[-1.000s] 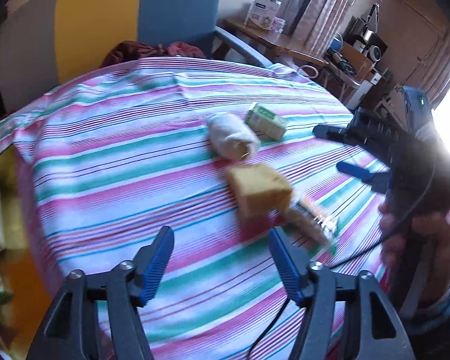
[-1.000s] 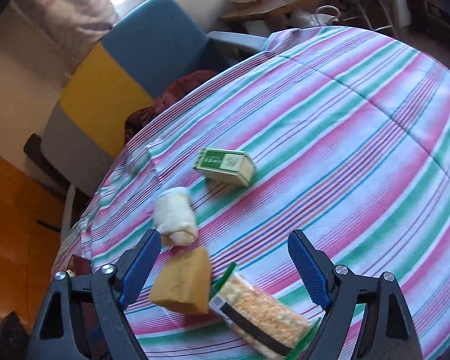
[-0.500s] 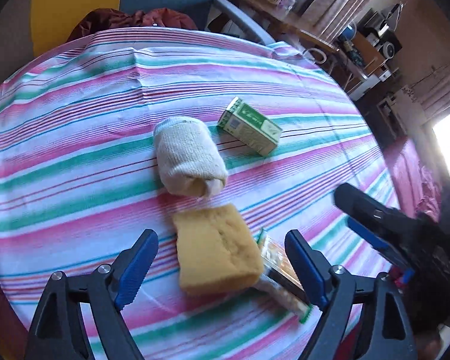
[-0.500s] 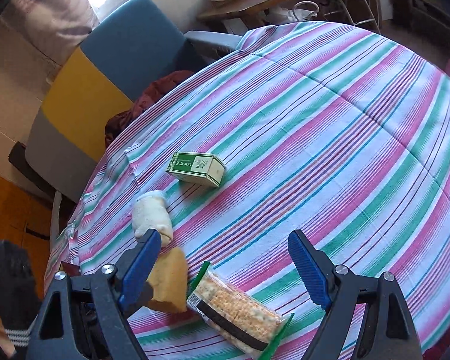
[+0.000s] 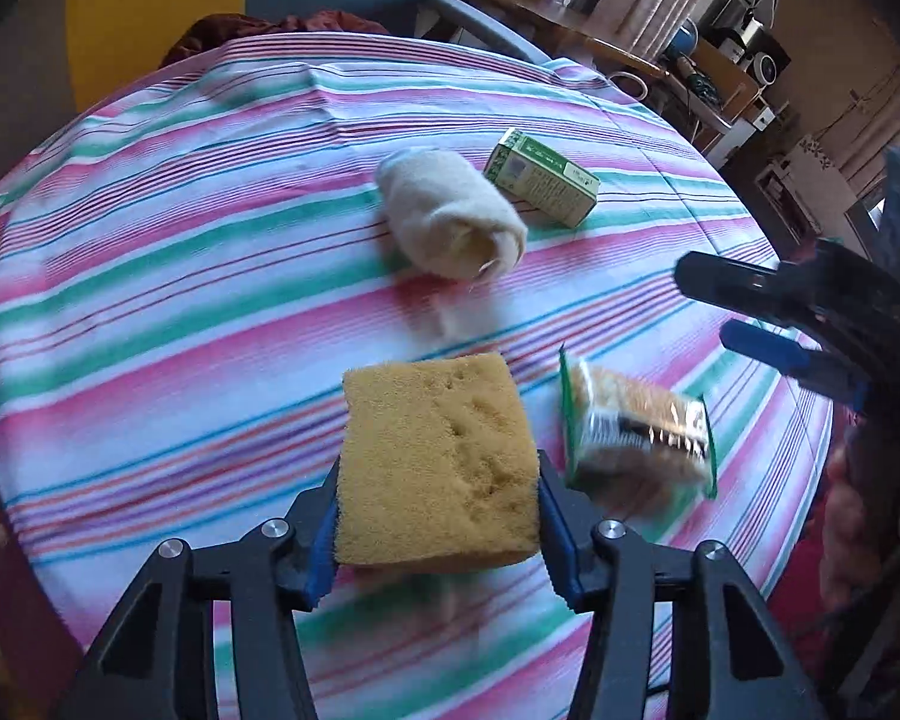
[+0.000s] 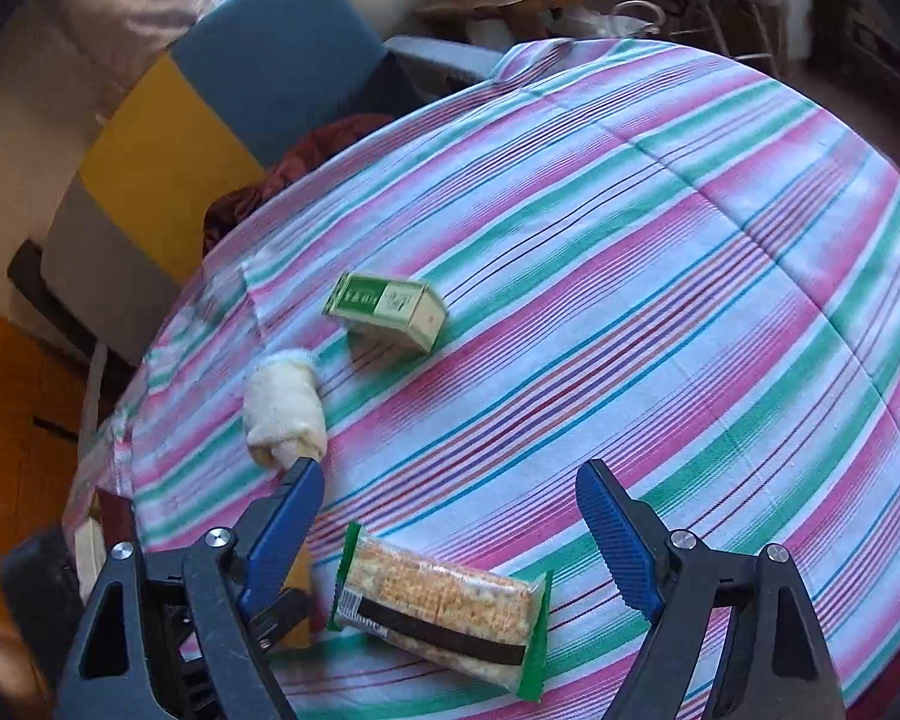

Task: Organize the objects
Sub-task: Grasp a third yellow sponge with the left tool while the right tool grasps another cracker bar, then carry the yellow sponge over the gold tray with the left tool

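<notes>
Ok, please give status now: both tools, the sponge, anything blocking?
Left tool just closed onto sponge. Right tool open, empty, over cracker pack. Nothing blocking.

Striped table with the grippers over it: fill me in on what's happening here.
A person is tidying loose things on the striped tablecloth with two handheld grippers. The left gripper has just been closing on the yellow sponge, which now sits between its pads. The right gripper hangs open above the cracker packet. The rolled white cloth and green box lie untouched further back.
</notes>
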Tool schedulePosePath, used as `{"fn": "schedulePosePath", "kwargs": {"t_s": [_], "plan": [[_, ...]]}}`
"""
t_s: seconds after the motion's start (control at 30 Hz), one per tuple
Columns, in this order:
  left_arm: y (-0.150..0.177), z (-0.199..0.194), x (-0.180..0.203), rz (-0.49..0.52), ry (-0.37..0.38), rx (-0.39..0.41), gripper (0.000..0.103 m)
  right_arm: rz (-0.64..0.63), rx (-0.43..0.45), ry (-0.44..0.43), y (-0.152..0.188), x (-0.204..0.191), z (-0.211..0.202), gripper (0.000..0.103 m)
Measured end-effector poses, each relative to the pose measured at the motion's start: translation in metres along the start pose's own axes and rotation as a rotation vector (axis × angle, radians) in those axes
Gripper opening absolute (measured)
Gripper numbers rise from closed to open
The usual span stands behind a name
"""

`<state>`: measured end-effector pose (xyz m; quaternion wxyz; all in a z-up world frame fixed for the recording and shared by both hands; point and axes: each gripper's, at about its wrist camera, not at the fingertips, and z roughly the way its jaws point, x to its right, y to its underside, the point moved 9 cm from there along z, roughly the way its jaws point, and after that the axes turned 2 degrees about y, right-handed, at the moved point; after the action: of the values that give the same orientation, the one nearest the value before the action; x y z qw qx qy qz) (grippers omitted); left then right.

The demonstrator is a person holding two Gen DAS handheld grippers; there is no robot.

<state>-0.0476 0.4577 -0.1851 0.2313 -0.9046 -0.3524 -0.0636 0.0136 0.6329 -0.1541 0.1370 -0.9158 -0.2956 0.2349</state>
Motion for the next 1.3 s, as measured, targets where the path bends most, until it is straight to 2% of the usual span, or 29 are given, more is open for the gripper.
{"fn": "schedulePosePath", "kwargs": {"t_s": [0.1,0.3,0.47,0.63,0.67,0.73,0.77,0.87,1.03,1.3], "plan": [[0.017,-0.013,-0.009,0.026,-0.037,0.009,0.055,-0.090,-0.042,0.026,0.009,-0.010,0.009,0.087],[0.048,-0.028,-0.016,0.044,-0.046,0.015,0.055,-0.208,-0.116,0.053,0.029,-0.021,0.025,0.087],[0.066,-0.028,-0.009,0.121,-0.077,0.040,0.055,-0.261,-0.220,0.018,0.050,-0.027,0.038,0.087],[0.064,-0.024,-0.008,0.124,-0.079,0.048,0.055,-0.337,-0.254,-0.016,0.067,-0.038,0.035,0.087],[0.065,-0.024,-0.008,0.119,-0.075,0.046,0.055,-0.351,-0.258,-0.015,0.069,-0.040,0.035,0.084],[0.065,-0.022,-0.007,0.121,-0.078,0.050,0.055,-0.387,-0.265,0.007,0.073,-0.041,0.038,0.069],[0.066,-0.021,-0.007,0.123,-0.081,0.051,0.056,-0.404,-0.269,0.035,0.074,-0.040,0.041,0.053],[0.067,-0.020,-0.007,0.124,-0.093,0.061,0.056,-0.478,-0.240,0.100,0.077,-0.040,0.043,0.041],[0.069,-0.023,-0.008,0.136,-0.104,0.087,0.055,-0.554,-0.188,0.147,0.078,-0.046,0.050,0.041],[0.071,-0.030,-0.008,0.136,-0.136,0.111,0.053,-0.562,-0.188,0.134,0.078,-0.035,0.049,0.044]]}}
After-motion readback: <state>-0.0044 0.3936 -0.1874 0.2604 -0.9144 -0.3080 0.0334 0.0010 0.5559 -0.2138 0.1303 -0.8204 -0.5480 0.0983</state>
